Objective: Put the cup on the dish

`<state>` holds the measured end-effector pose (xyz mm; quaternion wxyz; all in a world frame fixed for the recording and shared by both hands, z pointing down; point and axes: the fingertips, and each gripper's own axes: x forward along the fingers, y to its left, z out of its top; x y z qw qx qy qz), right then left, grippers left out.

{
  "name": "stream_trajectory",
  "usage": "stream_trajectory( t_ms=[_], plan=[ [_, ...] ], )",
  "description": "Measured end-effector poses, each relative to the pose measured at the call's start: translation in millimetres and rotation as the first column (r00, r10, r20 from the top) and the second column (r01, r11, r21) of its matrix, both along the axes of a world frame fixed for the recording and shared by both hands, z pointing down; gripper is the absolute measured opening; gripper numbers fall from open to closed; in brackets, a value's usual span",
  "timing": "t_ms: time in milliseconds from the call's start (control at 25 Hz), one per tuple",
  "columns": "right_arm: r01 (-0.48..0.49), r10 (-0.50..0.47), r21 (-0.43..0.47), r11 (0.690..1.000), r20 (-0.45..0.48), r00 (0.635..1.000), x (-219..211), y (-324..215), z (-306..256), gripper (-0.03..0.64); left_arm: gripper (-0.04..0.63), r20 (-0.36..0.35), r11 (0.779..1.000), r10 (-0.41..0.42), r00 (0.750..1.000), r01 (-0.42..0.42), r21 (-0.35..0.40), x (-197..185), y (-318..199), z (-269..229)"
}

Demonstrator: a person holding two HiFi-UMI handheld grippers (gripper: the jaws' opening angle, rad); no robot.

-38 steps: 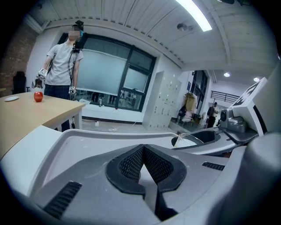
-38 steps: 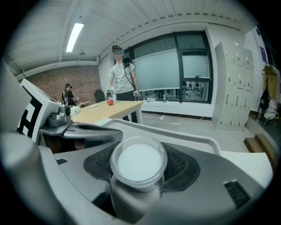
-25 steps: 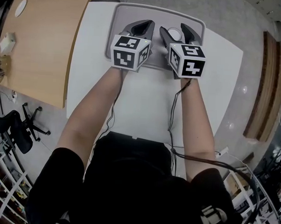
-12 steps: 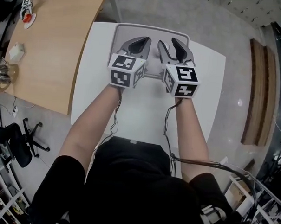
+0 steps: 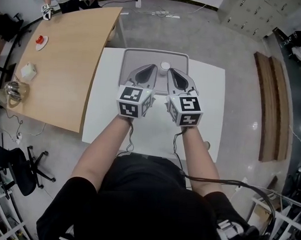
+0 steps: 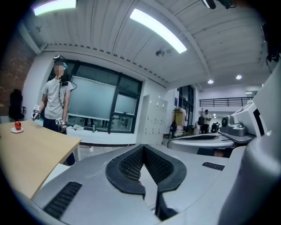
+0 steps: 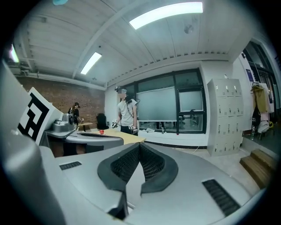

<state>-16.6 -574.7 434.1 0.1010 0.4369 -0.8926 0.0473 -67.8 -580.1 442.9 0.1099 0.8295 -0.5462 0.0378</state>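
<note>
Standing inside the grey tray (image 5: 129, 61) at the far end of the white table (image 5: 210, 114): one cup (image 5: 165, 66), small, white, round as the head view shows it.
- Position: toward the tray's far rim, about midway along it.
- Orientation: I read it as upright, with its long axis running up toward the camera. Mouth, handle and any facing side are too small for me to make out.
- Whether a separate dish lies under it, I cannot tell.

Left gripper (image 5: 153, 67):
- Held over the tray's near half, pointing away from me toward the far rim.
- Its tips sit just left of the cup in the head view.
- Fingers (image 6: 125, 169): together at the tips in the left gripper view, with only a narrow wedge of gap behind the meeting point and nothing between them.

Right gripper (image 5: 171, 70):
- Alongside the left gripper, tips close beside the cup on its right in the head view.
- Fingers (image 7: 153, 169): they have just been closing and now meet at the tips, with nothing held.

Both gripper views look out roughly level across the room.

Surroundings:
- A wooden table (image 5: 63, 68) stands beside the white one on its left. It carries a red item on a white saucer (image 5: 41, 40) and a glass vessel (image 5: 13, 90).
- A person (image 6: 55, 103) stands at the wooden table's far end.
- A black office chair (image 5: 16, 163) is on the floor at the left.
</note>
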Motion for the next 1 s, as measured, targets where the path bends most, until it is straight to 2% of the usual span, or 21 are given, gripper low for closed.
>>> stream_trajectory(
  t_ms=[400, 560, 760, 1000],
  plan=[
    [-0.025, 0.024, 0.018, 1.000, 0.046, 0.999, 16.9, 69.3, -35.5, 0.014, 0.008, 0.043, 0.996, 0.068, 0.997, -0.070, 0.048, 19.8, 76.1, -31.7],
    [-0.013, 0.012, 0.033, 0.999, 0.039, 0.999, 22.0, 88.9, -40.3, 0.013, 0.008, 0.024, 0.996, 0.072, 0.997, -0.074, 0.055, 28.9, 98.7, -42.7],
    [-0.015, 0.013, 0.046, 0.999, 0.039, 0.999, 32.6, 105.2, -49.2, 0.012, 0.008, 0.004, 0.994, 0.089, 0.996, -0.089, 0.056, 41.2, 119.0, -52.9],
    [-0.026, 0.024, 0.070, 0.997, 0.022, 0.999, 35.5, 121.2, -65.4, 0.012, 0.008, 0.034, 0.992, 0.103, 0.994, -0.105, 0.068, 38.2, 136.1, -49.0]
  ],
)
